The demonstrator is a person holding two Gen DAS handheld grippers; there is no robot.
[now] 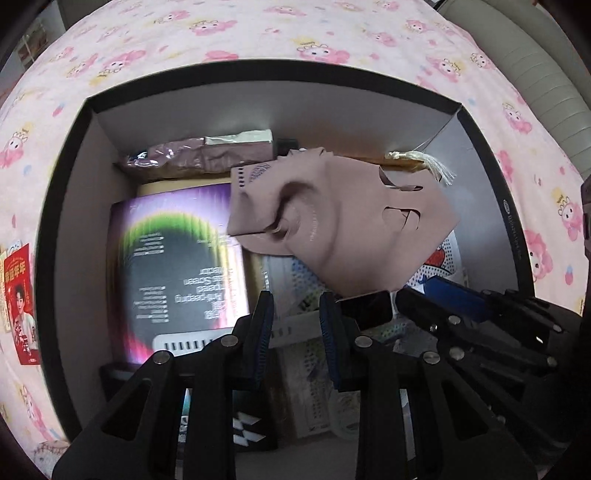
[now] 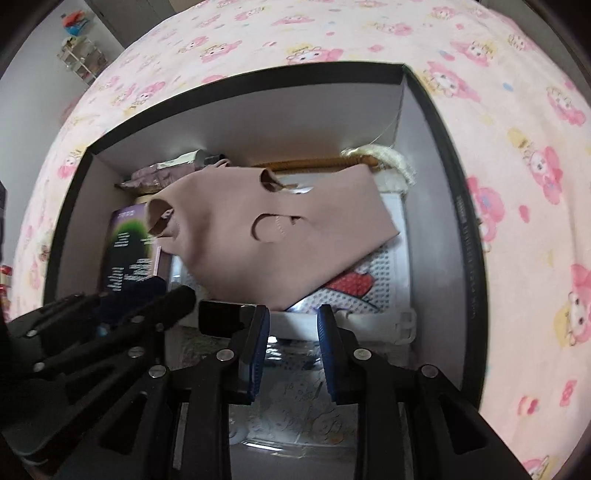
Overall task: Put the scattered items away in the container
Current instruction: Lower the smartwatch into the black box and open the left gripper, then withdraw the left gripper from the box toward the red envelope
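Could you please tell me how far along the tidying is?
Done: purple box and pink mask lie inside the black container. In hand: left gripper and right gripper hang over a white-strapped watch inside it; grip unclear. Remaining: a red card on the bedsheet.

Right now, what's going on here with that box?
A person holds the left gripper and the right gripper down into a black box on a pink bedsheet. The box already holds packets and a mauve sheet. A white-strapped watch lies across both grippers' tips; whether either grips it is unclear.
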